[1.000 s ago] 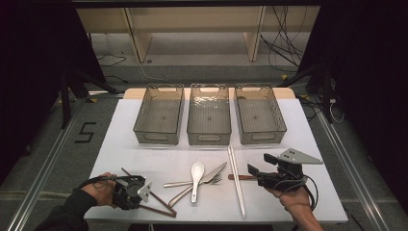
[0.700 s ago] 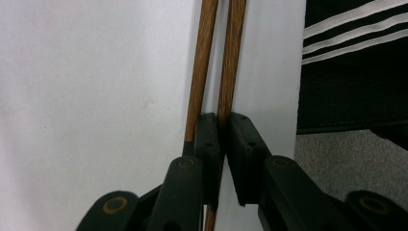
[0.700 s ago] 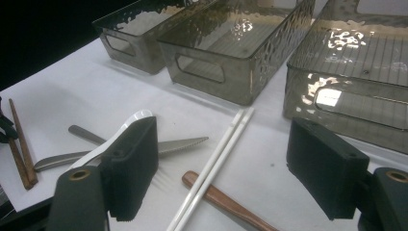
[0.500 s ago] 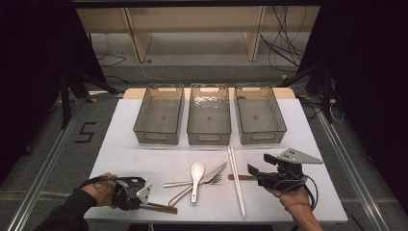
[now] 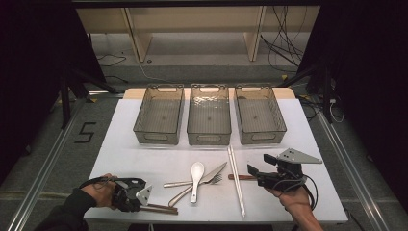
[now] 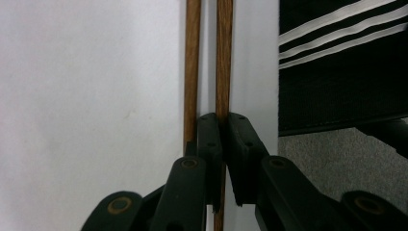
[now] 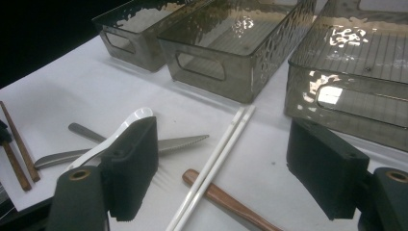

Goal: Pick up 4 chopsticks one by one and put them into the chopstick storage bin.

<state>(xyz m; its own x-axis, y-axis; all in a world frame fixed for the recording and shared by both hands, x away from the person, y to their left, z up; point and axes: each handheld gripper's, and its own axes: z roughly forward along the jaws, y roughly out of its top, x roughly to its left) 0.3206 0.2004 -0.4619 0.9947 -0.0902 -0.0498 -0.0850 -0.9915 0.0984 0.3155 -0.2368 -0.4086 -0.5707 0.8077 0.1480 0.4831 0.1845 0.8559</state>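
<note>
Left gripper (image 6: 219, 139) has its fingers pinched on one brown chopstick (image 6: 223, 57); right gripper (image 7: 221, 163) gapes empty; all three bins (image 5: 209, 115) empty, cutlery unsorted

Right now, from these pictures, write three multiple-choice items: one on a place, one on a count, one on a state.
1. Where do the white chopsticks lie?
A. in the middle bin
B. on the table between spoon and right gripper
C. on the floor

2. How many clear bins stand in the row?
A. two
B. three
C. five

3. How stands the left gripper?
A. wide open
B. shut on a spoon
C. shut on a brown chopstick

Key: 1 B, they lie right of the spoon; 2 B, three side by side; 3 C, its pads pinch one brown stick.
</note>
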